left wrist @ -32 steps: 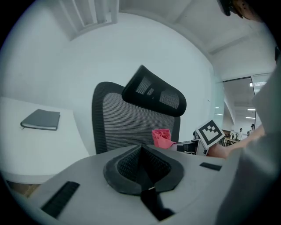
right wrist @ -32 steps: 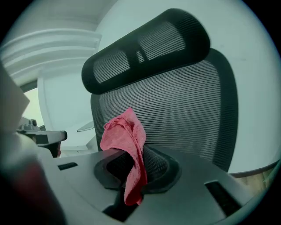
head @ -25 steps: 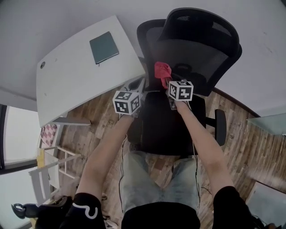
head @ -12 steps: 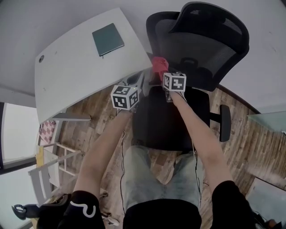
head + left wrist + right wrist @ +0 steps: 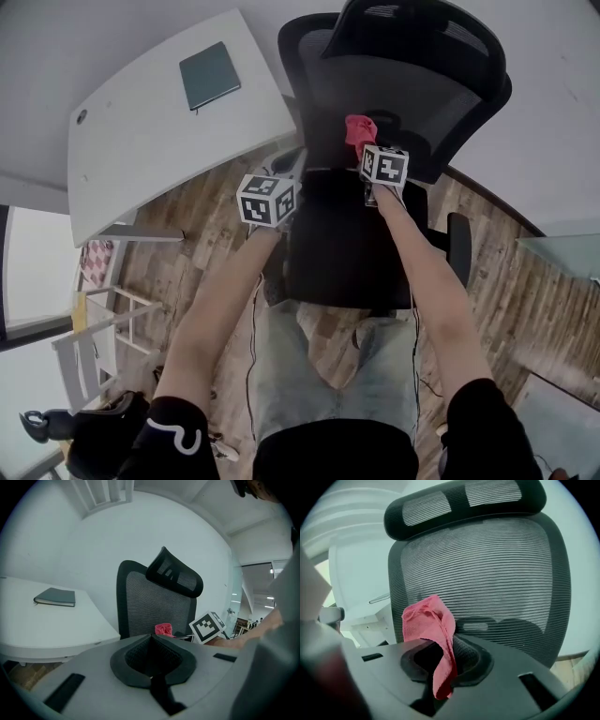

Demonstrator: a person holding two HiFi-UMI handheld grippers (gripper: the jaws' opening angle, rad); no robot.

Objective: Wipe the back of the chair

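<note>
Right gripper view: the right gripper (image 5: 440,660) has its jaws clamped on a pink cloth (image 5: 427,623), which stands up out of them in a crumpled wad with a tail hanging down the front. Just beyond it is the black mesh chair back (image 5: 497,573), and the cloth sits low against it, left of the lumbar support. Whether it actually presses on the mesh I cannot tell. Above is the headrest (image 5: 464,501). The left gripper (image 5: 152,656) is closed on nothing, held off to the side of the seat (image 5: 347,253), with the white desk (image 5: 141,131) and a dark notebook (image 5: 209,75) further off.

The wipe looks to be under way but early. The cloth is working only the lowest band of the back, and the whole upper mesh and headrest seem still to be covered — nothing on the mesh shows which parts are clean.

Half a second ago the cloth was at the left edge of the chair back. Now it lies further in, toward the middle — a sideways stroke, by the look of it.
</note>
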